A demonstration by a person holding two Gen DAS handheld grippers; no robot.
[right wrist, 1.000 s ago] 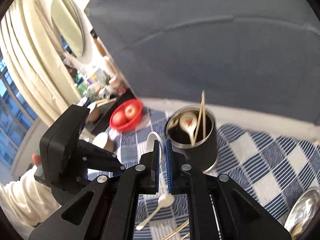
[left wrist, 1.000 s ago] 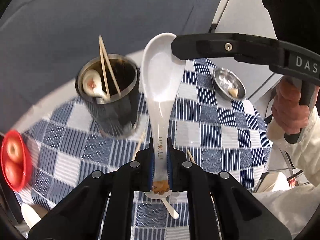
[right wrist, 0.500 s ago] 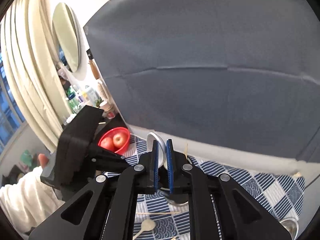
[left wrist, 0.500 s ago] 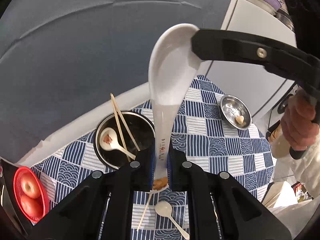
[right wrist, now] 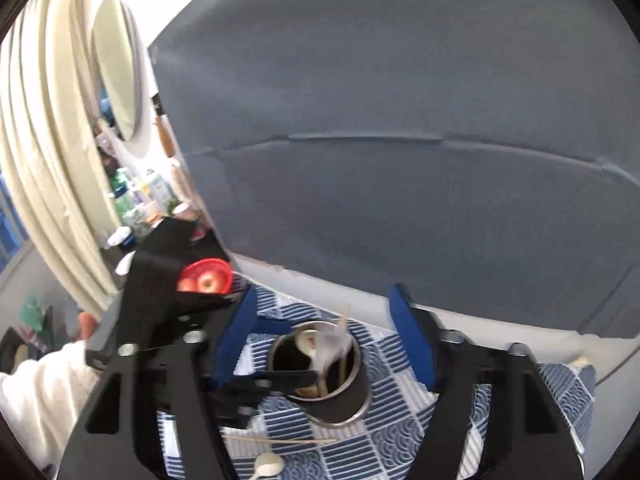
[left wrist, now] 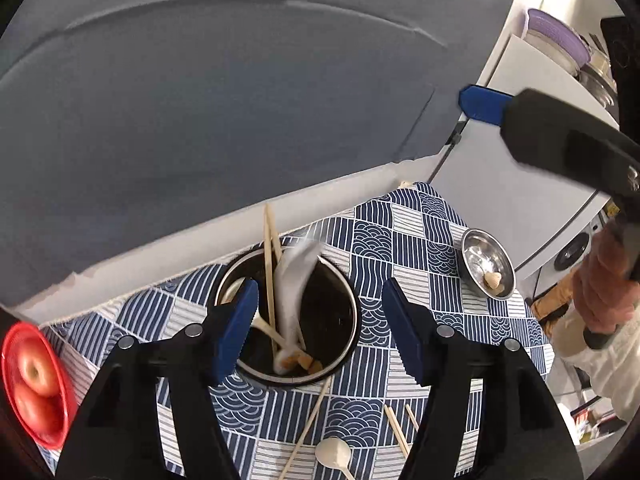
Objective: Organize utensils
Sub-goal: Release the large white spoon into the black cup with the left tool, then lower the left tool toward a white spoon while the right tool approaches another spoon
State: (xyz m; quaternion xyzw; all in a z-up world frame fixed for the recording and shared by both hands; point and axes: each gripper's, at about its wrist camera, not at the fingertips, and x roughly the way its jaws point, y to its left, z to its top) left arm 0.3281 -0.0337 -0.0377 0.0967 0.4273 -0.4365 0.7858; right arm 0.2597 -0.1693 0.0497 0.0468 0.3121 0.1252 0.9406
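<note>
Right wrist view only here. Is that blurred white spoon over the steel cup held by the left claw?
Observer: No. The left claw has just been opening; its pads stand wide, touching nothing, and the white spoon is dropping into the steel cup.
Operator: Anything loose on the cloth that I miss?
Observer: Short chopsticks lie right of the small spoon.
Operator: Other dishes?
Observer: A small steel dish holding a morsel sits right of the cup.
</note>
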